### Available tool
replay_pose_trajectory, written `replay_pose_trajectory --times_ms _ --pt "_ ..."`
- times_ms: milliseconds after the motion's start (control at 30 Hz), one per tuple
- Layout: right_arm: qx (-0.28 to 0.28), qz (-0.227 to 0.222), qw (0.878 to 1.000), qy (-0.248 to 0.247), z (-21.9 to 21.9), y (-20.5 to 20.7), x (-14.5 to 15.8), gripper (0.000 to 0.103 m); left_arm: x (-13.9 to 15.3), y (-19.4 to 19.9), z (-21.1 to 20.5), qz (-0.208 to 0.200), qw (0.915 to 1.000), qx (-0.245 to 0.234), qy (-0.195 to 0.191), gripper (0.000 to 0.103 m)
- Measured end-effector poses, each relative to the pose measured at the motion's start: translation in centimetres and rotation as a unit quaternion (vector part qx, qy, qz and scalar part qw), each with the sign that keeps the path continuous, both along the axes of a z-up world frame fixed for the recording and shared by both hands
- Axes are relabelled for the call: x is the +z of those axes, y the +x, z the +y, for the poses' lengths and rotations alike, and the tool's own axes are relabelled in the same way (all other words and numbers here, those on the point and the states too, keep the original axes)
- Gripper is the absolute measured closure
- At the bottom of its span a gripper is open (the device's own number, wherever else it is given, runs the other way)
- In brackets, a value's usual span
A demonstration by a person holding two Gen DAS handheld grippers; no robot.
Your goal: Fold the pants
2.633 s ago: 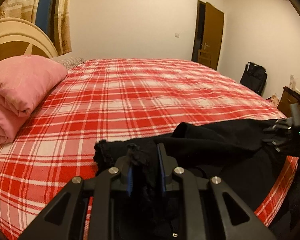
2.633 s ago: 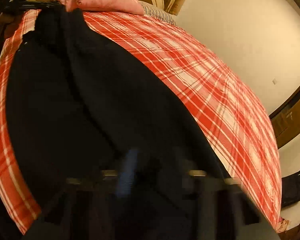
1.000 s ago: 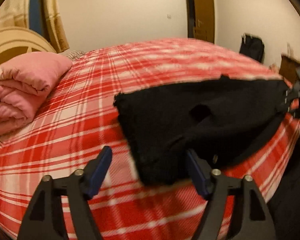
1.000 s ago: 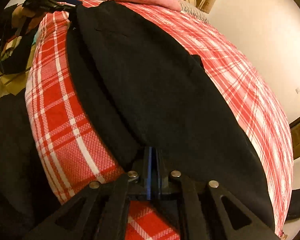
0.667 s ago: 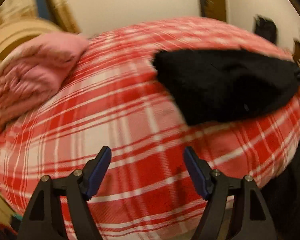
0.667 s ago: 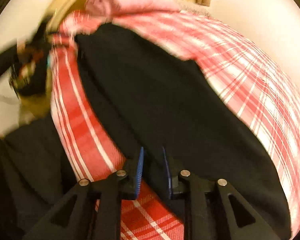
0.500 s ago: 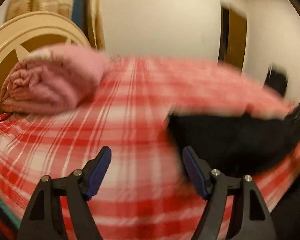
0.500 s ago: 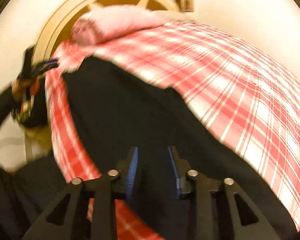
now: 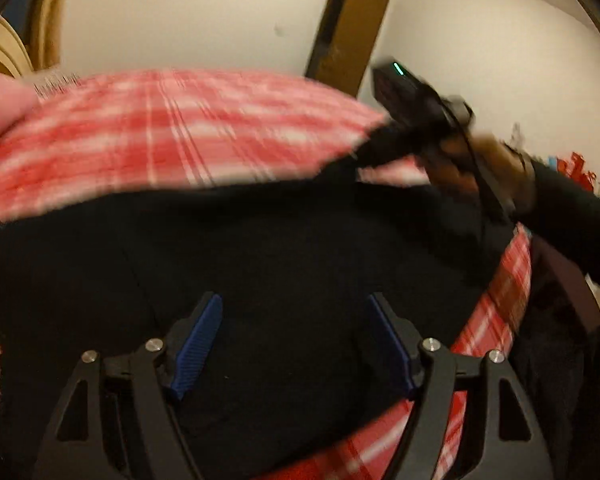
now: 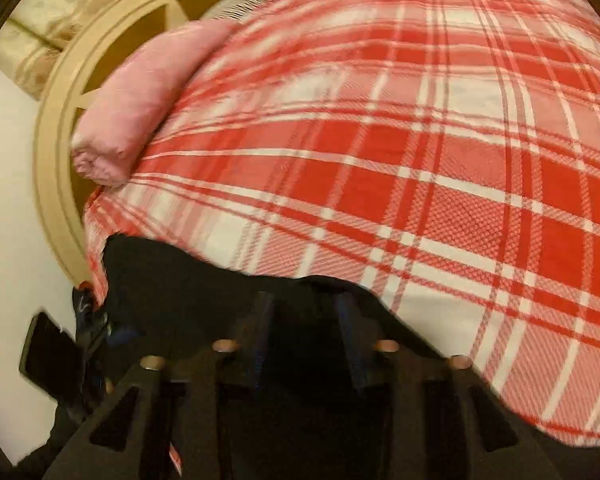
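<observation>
Your left gripper [image 9: 294,344] hangs spread wide over the black pants [image 9: 260,264] on the plaid bed [image 10: 420,140]; their length runs crosswise toward your right gripper [image 10: 304,328], also parted

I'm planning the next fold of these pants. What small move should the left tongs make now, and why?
Probably lower the left tongs onto the black pants and close on the near edge. They are wide open, hovering over the cloth lying on the plaid bedspread, gripping nothing.
</observation>
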State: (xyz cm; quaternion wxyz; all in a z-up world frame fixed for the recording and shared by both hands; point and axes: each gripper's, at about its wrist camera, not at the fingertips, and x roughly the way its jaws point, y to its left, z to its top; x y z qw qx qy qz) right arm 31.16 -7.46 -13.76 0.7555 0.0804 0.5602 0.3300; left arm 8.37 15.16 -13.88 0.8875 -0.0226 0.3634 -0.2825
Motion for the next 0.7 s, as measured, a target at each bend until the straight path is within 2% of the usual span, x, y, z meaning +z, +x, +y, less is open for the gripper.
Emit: replay_pose_trajectory --times_ms 33,133,233,300,333,367,433,500,567,667,700 --pt "0.001 -0.009 1.0 -0.001 0.2 0.1 0.2 0.097 0.0 -0.7 -0.1 -0.012 0.9998 -0.004 0.013 0.026" --pt "-0.018 -0.029 0.999 -0.009 0.5 1.2 0.7 0.097 0.5 -1.2 -0.3 -0.008 0.9999 -0.001 0.013 0.026" --pt "0.009 -0.041 0.999 -0.035 1.7 0.8 0.7 0.096 1.3 -1.7 -0.3 -0.015 0.9996 0.015 0.018 0.026" --pt "0.043 -0.09 0.992 -0.072 1.9 -1.5 2.1 0.084 2.5 -2.9 0.1 -0.041 0.9981 0.03 0.035 0.022" --pt "0.059 -0.114 0.988 -0.084 1.5 -3.1 2.9 0.072 2.8 -3.2 0.2 -0.049 0.9971 0.035 0.046 0.02" --pt "0.081 -0.143 0.982 -0.095 0.8 -5.4 4.0 0.069 3.1 -4.1 0.5 -0.062 0.9952 0.038 0.065 0.018" --pt "0.114 -0.17 0.973 -0.108 -0.7 -8.8 5.1 0.069 3.2 -5.3 0.8 -0.075 0.9911 0.037 0.104 0.018" --pt "0.149 -0.201 0.958 -0.138 -2.2 -13.1 5.7 0.069 2.8 -6.2 0.6 -0.082 0.9853 0.032 0.146 0.018" --pt "0.183 -0.232 0.936 -0.19 -3.3 -17.7 5.0 0.069 2.2 -6.4 0.1 -0.083 0.9824 0.025 0.165 0.018" --pt "0.211 -0.269 0.908 -0.242 -3.9 -22.5 3.2 0.069 1.8 -6.1 -1.3 -0.09 0.9799 0.009 0.178 0.02" --pt "0.209 -0.276 0.903 -0.255 -4.2 -23.4 2.6 0.069 1.6 -5.8 -1.9 -0.095 0.9773 0.006 0.189 0.02"
